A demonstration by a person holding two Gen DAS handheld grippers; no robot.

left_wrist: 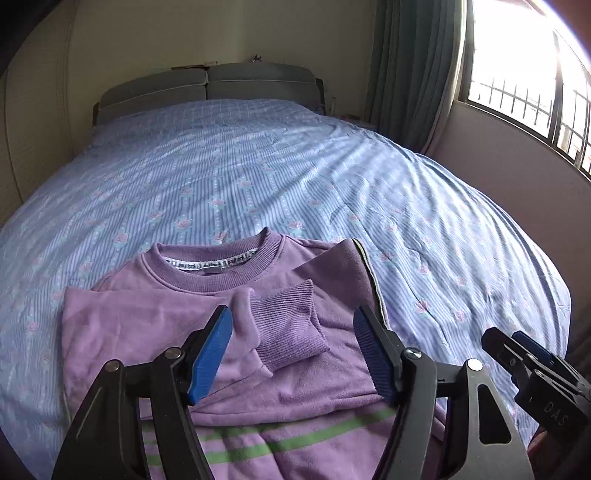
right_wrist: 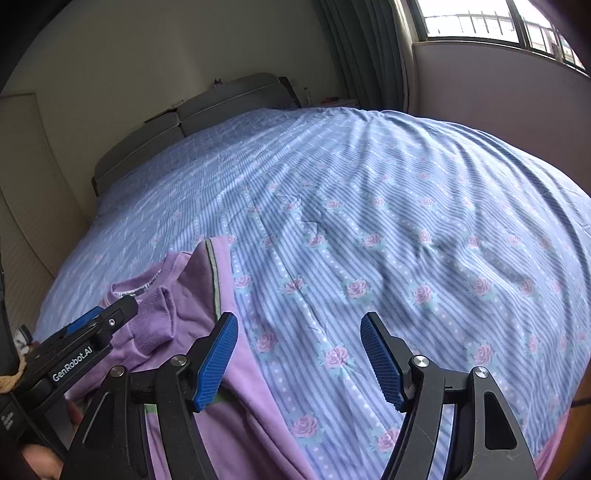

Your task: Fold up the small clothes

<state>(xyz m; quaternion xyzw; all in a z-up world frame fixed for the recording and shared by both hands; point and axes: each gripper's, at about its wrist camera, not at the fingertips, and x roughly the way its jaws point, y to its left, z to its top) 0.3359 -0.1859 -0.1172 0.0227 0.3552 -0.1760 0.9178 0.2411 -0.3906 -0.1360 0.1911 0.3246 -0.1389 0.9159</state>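
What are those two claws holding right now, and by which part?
Nothing. The left claw stands open over the purple sweatshirt; the right claw is open too.

Home bedroom: bed (left_wrist: 258,166), curtained window (left_wrist: 517,92).

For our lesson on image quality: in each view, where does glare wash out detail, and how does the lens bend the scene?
Left wrist view: the window blows out to white at upper right, and the bed bulges into a dome with dark corners. Right wrist view: milder window glare, the window bars readable, the same bulge; the sweatshirt stays sharp.
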